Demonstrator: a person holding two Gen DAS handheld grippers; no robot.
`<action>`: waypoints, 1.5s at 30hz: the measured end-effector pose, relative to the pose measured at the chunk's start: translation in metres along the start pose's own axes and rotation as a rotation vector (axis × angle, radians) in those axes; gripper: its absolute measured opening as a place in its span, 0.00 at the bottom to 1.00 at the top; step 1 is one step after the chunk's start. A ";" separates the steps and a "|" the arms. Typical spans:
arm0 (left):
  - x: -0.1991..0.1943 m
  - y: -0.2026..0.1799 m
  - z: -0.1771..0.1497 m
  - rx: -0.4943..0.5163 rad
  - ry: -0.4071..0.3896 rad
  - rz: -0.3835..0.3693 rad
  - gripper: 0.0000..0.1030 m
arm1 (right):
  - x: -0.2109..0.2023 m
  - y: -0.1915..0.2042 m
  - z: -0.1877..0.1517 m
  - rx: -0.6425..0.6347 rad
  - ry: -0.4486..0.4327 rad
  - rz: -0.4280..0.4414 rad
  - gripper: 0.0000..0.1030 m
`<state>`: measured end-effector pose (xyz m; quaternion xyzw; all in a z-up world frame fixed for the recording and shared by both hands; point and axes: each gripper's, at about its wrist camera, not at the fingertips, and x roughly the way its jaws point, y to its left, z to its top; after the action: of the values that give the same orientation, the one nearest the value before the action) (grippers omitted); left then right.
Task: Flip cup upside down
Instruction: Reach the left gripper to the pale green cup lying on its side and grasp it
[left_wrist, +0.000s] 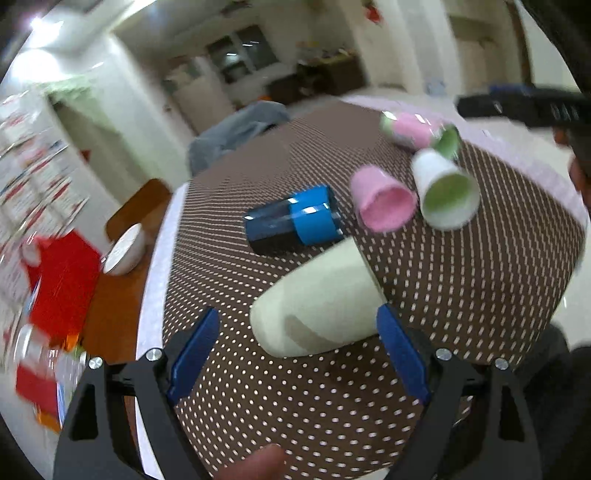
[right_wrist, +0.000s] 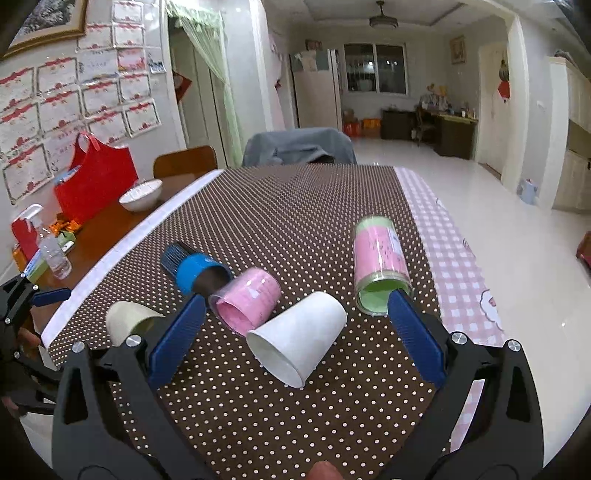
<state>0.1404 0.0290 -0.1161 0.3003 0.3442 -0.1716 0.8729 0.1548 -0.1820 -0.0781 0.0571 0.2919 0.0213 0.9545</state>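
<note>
Several cups lie on their sides on the brown dotted tablecloth (right_wrist: 295, 206). A cream cup (left_wrist: 317, 306) lies just ahead of my open left gripper (left_wrist: 299, 332), between its blue fingers, not gripped; it also shows in the right wrist view (right_wrist: 127, 321). A white paper cup (right_wrist: 297, 338) lies between the fingers of my open right gripper (right_wrist: 295, 325). Around it are a pink cup (right_wrist: 245, 297), a blue and black cup (right_wrist: 194, 267) and a pink and green cup (right_wrist: 380, 264). The left wrist view shows the blue cup (left_wrist: 295, 219), pink cup (left_wrist: 380, 199) and white cup (left_wrist: 443, 192).
A wooden side table at the left holds a white bowl (right_wrist: 140, 195), a red bag (right_wrist: 96, 177) and a spray bottle (right_wrist: 50, 243). A chair with a grey cover (right_wrist: 299, 146) stands at the far table edge. A pink checked cloth (right_wrist: 454, 258) runs along the right edge.
</note>
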 end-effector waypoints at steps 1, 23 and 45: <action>0.005 0.000 0.000 0.029 0.010 -0.015 0.83 | 0.004 0.000 0.000 0.002 0.010 -0.004 0.94; 0.060 -0.015 0.017 0.633 0.069 -0.346 0.83 | 0.047 -0.017 0.008 0.069 0.099 -0.072 0.94; 0.115 -0.019 0.044 0.572 0.193 -0.278 0.82 | 0.030 -0.035 -0.001 0.103 0.081 -0.051 0.94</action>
<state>0.2339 -0.0245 -0.1790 0.4982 0.4010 -0.3493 0.6848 0.1795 -0.2149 -0.0998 0.0980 0.3323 -0.0156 0.9379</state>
